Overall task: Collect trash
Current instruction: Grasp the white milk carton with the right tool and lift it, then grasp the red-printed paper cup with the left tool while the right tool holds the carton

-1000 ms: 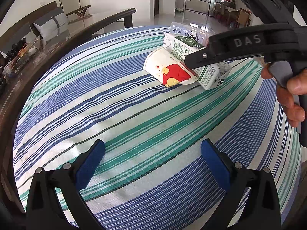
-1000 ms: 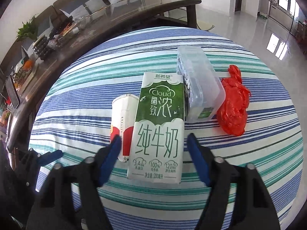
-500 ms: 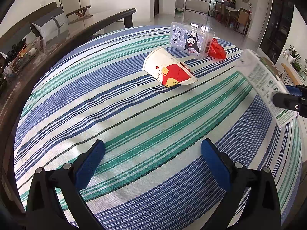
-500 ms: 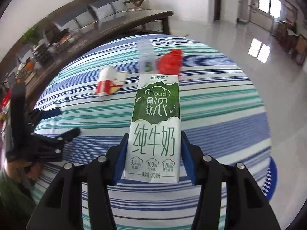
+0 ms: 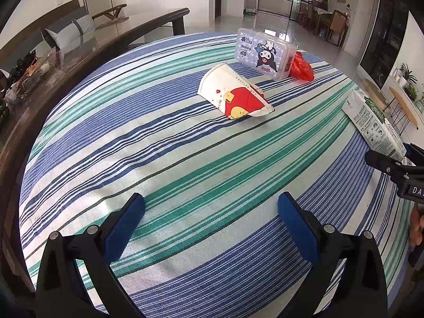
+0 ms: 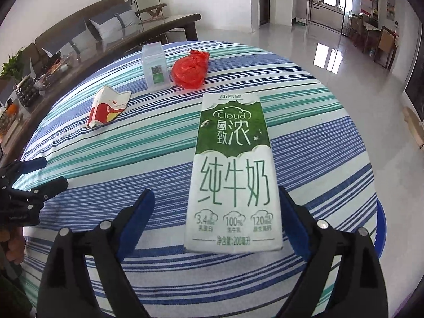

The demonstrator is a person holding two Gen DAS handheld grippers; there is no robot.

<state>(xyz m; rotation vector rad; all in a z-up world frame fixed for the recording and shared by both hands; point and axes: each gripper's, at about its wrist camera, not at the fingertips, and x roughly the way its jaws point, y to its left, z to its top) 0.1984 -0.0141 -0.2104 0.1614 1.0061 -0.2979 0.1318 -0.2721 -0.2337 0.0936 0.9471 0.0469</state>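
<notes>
Striped cloth covers the tabletop (image 5: 185, 164), with a dark wooden bench beyond its far-left edge. Near the far edge lie a crushed paper cup (image 5: 233, 95), a clear plastic box (image 5: 265, 53) and a red bag (image 6: 191, 69) touching it. The left gripper (image 5: 210, 222) hangs wide open over bare cloth. At the right edge the right gripper's (image 6: 216, 224) jaws are opening around the milk carton (image 6: 233, 175); its left pad stands clear, the right is just beside it. Only the right view shows a blue rim (image 6: 381, 228) below that edge.
</notes>
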